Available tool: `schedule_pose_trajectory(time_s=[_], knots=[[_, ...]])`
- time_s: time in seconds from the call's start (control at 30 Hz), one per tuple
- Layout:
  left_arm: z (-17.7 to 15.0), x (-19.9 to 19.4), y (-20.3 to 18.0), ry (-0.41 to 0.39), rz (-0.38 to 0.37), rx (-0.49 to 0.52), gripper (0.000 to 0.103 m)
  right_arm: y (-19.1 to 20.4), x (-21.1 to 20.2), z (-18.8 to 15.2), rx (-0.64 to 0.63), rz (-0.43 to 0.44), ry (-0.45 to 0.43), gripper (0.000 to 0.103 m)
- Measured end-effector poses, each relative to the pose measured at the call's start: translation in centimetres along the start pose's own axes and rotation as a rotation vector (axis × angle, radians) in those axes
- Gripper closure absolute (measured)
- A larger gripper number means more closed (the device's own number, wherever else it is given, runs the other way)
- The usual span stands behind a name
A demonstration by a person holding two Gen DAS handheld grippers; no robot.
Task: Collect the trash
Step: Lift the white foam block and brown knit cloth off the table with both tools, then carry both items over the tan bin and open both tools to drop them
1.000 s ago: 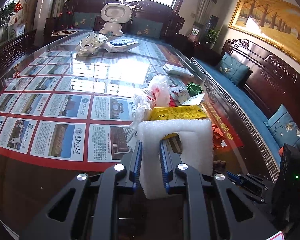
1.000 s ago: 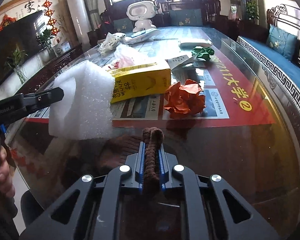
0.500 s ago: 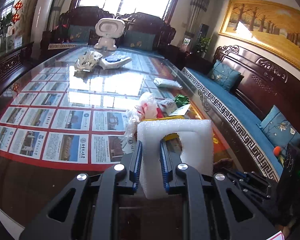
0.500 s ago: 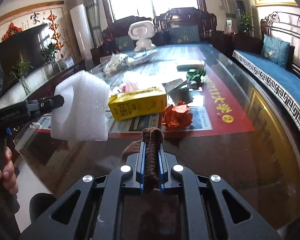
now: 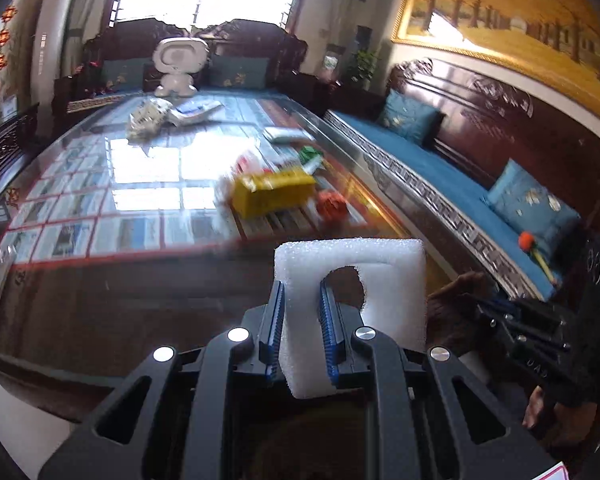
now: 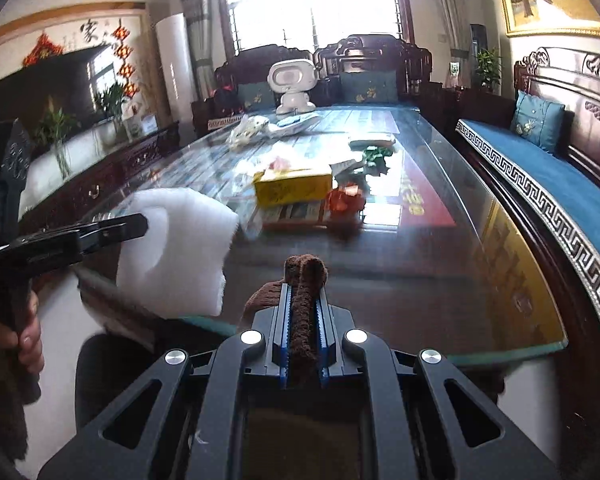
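My left gripper point(image 5: 302, 292) is shut on a white foam block point(image 5: 388, 280) with a round cut-out, held above the near end of the glass table point(image 5: 100, 304). It also shows in the right wrist view point(image 6: 180, 256). My right gripper point(image 6: 304, 292) is shut on a brown knitted cloth point(image 6: 305, 312), held over the table's near edge; the cloth shows in the left wrist view point(image 5: 456, 312). On the table lie a yellow carton point(image 6: 292, 190), crumpled orange paper point(image 6: 344, 200), green wrapper point(image 6: 374, 154) and clear plastic bags point(image 5: 228, 188).
A white robot toy point(image 6: 294, 86), a crumpled bag point(image 6: 248, 130) and a flat packet point(image 6: 370, 142) sit at the table's far end. A blue-cushioned wooden bench point(image 6: 540, 172) runs along the right. A dark sideboard point(image 6: 100, 184) stands at the left.
Both grippers have pulled back and risen away from the trash pile, still holding the foam block and the brown cloth. The carton and orange paper look farther off.
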State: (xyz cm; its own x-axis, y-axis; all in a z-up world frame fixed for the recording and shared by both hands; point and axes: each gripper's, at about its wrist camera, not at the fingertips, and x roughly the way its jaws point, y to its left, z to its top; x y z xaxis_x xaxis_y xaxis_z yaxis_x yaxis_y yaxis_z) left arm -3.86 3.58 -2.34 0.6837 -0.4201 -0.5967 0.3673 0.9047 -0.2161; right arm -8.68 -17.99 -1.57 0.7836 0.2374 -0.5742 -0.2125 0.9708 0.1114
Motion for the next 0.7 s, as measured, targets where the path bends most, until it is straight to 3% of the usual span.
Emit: schedule_pose_trajectory(time_s=[0.3,0.7], knots=[[-8.9,-1.2,-0.9,0.148,-0.024,-0.005,0.084,2.3,-1.7,-8.6,-0.035,0.022,0.188,0.092],[-20.2,5.7,-1.3,0.494,-0.072,-0.009,0.084,1.7,2.1,-16.9,0.013,0.044,0.421,0.092]])
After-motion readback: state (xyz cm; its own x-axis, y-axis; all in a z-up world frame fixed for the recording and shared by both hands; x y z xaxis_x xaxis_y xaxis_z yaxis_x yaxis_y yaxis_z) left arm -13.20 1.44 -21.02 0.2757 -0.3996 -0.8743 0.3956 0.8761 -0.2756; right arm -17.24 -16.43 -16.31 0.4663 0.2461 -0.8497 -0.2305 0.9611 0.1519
